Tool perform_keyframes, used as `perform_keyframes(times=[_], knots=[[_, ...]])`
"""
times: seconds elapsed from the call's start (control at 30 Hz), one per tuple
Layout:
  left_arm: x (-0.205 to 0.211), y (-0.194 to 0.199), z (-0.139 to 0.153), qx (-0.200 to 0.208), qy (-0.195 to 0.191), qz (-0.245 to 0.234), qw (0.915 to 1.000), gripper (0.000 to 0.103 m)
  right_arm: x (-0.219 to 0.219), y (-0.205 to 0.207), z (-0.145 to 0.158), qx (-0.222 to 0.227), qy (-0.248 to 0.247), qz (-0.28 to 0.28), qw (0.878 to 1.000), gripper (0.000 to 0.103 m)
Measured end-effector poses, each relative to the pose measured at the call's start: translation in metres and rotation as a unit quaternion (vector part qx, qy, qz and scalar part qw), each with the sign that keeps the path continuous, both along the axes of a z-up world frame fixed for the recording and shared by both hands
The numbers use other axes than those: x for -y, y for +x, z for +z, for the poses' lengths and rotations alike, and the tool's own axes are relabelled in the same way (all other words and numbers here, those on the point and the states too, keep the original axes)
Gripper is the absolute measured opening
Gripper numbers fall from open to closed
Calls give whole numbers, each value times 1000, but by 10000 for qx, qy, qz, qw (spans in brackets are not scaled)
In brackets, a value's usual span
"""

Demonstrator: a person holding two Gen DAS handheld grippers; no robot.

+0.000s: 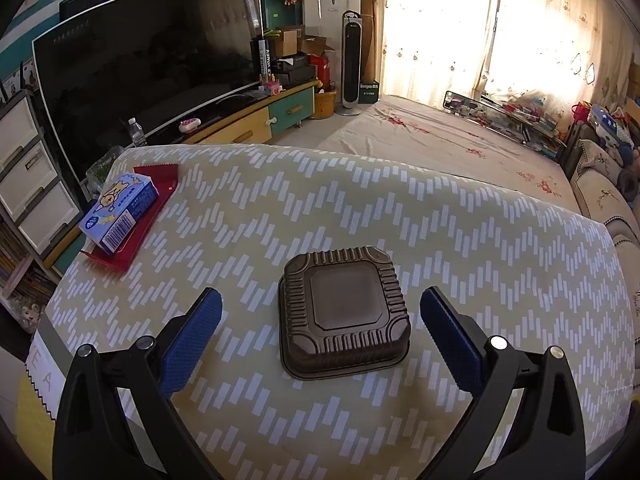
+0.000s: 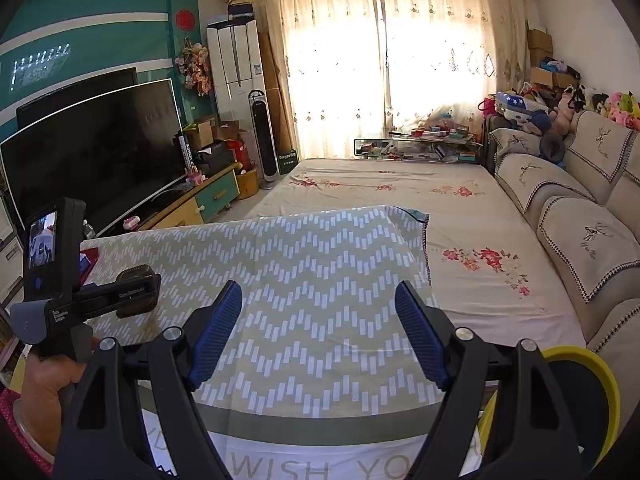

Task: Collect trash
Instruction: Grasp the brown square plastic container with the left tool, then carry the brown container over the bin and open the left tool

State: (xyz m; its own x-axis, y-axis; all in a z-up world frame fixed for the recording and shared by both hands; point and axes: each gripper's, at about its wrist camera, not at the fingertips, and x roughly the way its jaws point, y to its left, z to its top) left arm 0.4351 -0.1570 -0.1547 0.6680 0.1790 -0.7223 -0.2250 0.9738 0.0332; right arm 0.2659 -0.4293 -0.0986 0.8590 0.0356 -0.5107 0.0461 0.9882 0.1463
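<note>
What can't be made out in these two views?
- Brown tray, left wrist view: it lies upside down, so any contents are hidden.
- Blue box on the red wrapper, left wrist view: print too small to read.
- Yellow bin, right wrist view: mostly behind the right gripper; inside unseen.
- Tray and box, right wrist view: hidden behind the left gripper's body.
- Cloth lettering, right wrist view: cut off by the bottom edge.

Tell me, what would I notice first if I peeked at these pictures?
First, the dark ribbed food tray lying upside down in the middle of the zigzag tablecloth, right in front of the open left gripper. Next, the blue carton resting on a red wrapper at the table's far left corner. The big black television stands behind them.
</note>
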Motion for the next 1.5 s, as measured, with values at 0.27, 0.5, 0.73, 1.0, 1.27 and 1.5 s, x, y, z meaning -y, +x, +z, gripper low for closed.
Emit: perform_keyframes(times=[0.27,0.5,0.73,1.0,1.27,1.5], knots=[[2,9,-10,-352,-153,-33,9993,69,-1,2,-3,-55,23,5,10000,75],[4,-6,-1,-252,-198,-275,9991,64,-1,3,-5,-103,1,0,9999,75],[9,-77,43,154,-271,-1071,9938,64,1,4,-8,-140,-7,-55,9999,75],[43,-169,82,330,-293,-2252,9733,64,24,-11,11,-296,-206,-193,9992,81],[135,-224,92,224,-361,-3610,9316,65,99,-134,21,-127,-361,-884,9953,81],[240,-252,87,42,-378,-4695,8821,65,178,-261,16,-188,-501,-2002,9783,83]])
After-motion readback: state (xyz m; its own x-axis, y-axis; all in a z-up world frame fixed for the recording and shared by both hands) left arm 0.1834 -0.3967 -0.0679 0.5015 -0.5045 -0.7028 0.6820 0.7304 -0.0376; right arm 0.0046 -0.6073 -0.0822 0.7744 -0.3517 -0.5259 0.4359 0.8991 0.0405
